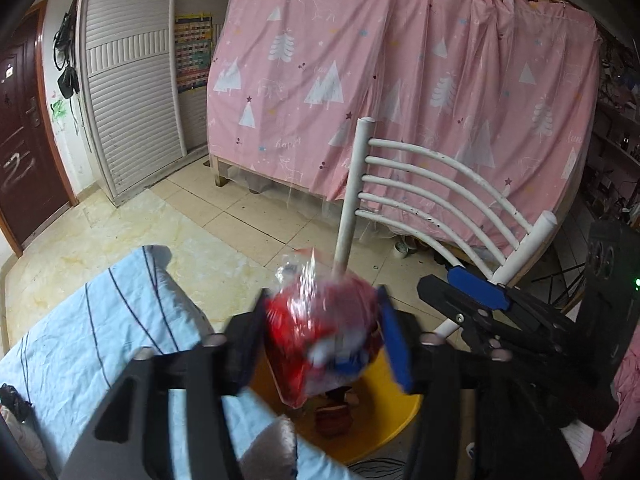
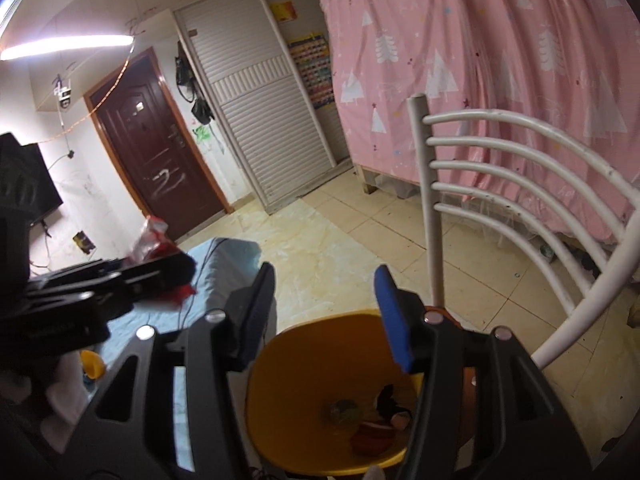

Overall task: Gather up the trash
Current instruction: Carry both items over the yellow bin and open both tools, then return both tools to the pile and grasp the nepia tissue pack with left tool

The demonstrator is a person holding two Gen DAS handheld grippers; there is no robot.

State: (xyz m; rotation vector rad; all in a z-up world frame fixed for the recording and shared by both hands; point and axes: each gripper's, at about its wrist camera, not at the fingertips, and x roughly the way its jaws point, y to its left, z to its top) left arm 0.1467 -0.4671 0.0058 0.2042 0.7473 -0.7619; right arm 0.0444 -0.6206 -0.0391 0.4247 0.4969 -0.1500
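Behind the yellow bin [image 2: 304, 364], a white chair back [image 2: 516, 184] stands close.

The left wrist view looks forward and downward along its fingers [image 1: 394, 340], close above the yellow bin [image 1: 394, 420]; the right wrist view does likewise from just beside it, nearer the bin's [image 2: 280, 380] mouth; both share the white chair back [image 1: 440, 184] [image 2: 500, 168], pink curtain [image 1: 360, 60] [image 2: 500, 40], tiled floor [image 1: 240, 216] [image 2: 360, 232] and each other's gripper.

Each tool [image 2: 324, 312] is built of black angular frames, silver screws [image 2: 145, 333] and 2 blue-faced pads [image 2: 394, 320].
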